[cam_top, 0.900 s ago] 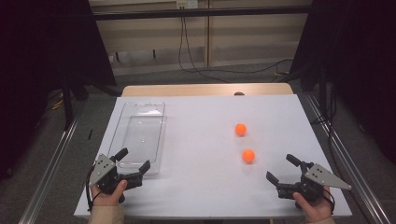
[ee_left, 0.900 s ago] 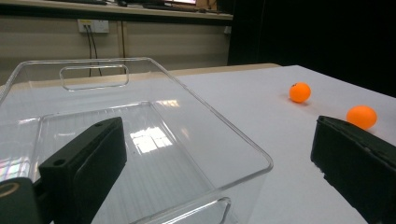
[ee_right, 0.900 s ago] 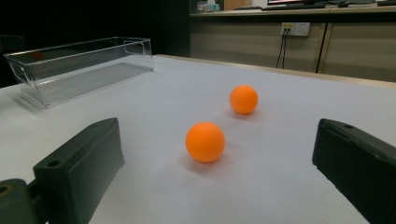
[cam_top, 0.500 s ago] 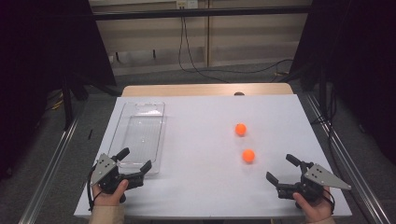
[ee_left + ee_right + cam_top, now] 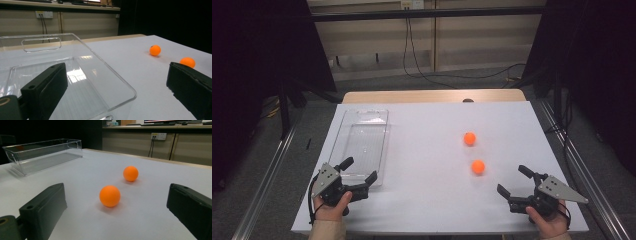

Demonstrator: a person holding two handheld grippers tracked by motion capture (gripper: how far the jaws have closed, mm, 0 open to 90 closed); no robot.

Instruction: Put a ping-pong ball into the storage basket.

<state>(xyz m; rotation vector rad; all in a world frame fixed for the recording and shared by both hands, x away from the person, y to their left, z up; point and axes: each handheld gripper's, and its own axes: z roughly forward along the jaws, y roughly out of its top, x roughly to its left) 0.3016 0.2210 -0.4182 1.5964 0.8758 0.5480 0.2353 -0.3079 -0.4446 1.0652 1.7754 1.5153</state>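
Where the person's left hand rests at the near left corner of the white table [image 5: 422, 200], the left gripper [image 5: 360, 170] lies with its 2 jaws spread wide and nothing between them. Just ahead of it, touching or nearly touching its far jaw, stands the clear plastic bin [image 5: 362, 140], empty, its long side running away from the gripper; in the left gripper view the bin's near corner [image 5: 75, 82] sits between the jaws' line of sight and the table beyond. Off to that gripper's right, well apart across bare tabletop, lie the 2 orange balls. The nearer ball [image 5: 478, 167] sits just ahead and slightly left of the right gripper [image 5: 512, 181], with the farther ball [image 5: 469, 138] a little beyond it. The right gripper, held at the near right corner, also has its jaws wide apart and grips nothing; in its own view the nearer ball [image 5: 110, 196] lies centred between the jaws, with open table between them.
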